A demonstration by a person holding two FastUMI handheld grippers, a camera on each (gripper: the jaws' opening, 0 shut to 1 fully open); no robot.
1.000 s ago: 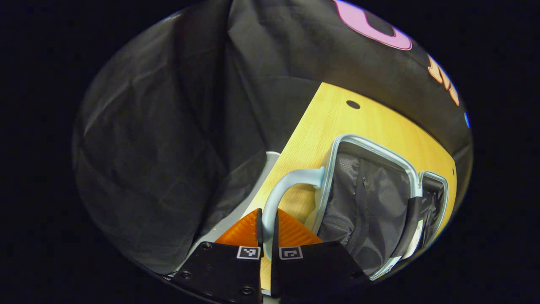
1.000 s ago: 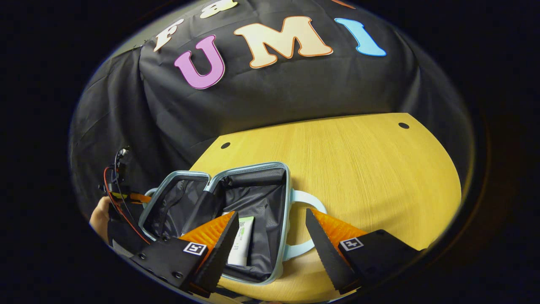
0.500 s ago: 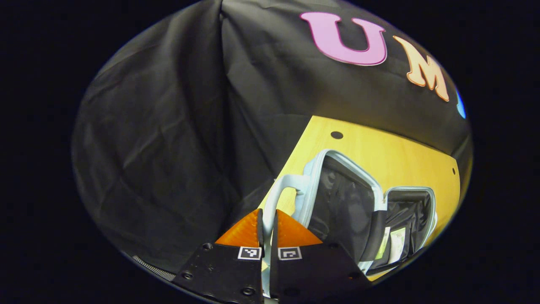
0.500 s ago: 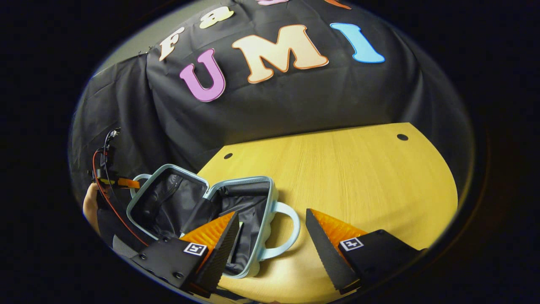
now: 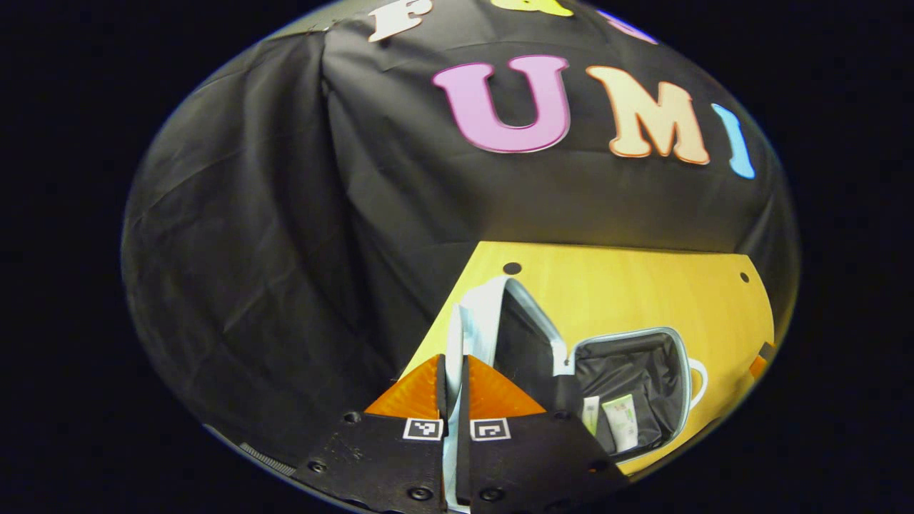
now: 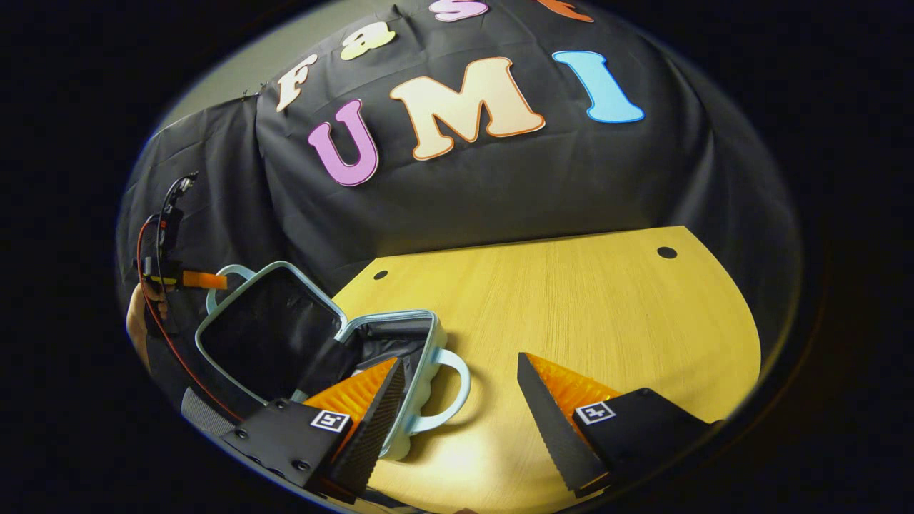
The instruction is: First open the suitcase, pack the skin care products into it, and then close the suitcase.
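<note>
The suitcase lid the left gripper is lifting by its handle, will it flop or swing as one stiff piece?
Likely stiff: the lid keeps its frame shape while tilted. Left gripper pinches only the thin handle, so it could pivot. The base half probably stays put.

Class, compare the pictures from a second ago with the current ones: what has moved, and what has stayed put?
The left gripper, clamped on the lid's handle, has swung the suitcase lid up from flat to roughly upright. The right gripper stays open above the table. The skin care tubes remain in the base half.
</note>
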